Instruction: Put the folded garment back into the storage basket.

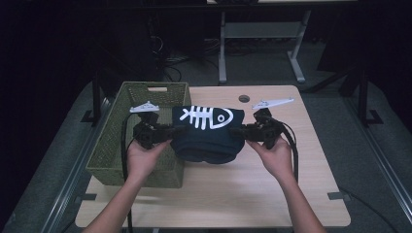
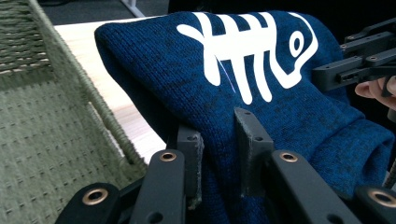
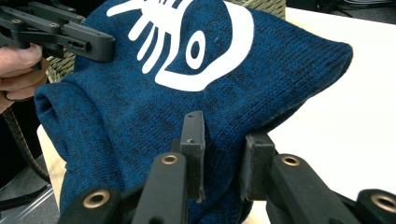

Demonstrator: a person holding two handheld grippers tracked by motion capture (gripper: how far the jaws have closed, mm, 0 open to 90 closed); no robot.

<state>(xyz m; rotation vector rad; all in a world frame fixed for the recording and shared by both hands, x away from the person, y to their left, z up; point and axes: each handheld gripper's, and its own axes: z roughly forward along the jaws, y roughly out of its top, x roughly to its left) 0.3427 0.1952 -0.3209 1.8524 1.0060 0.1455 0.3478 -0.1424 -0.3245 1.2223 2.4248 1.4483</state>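
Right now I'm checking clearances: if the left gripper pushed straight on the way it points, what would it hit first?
The blue sweater, on which its jaws are already closed. Past the cloth, the line seems to run toward the right gripper clamped on the opposite side, though depth there is hard to judge.

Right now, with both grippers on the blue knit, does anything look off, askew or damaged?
Nothing stands out. The blue knit with its white fish-skeleton print hangs folded between the left gripper and right gripper, gripped at both ends. The green basket sits upright on the table.
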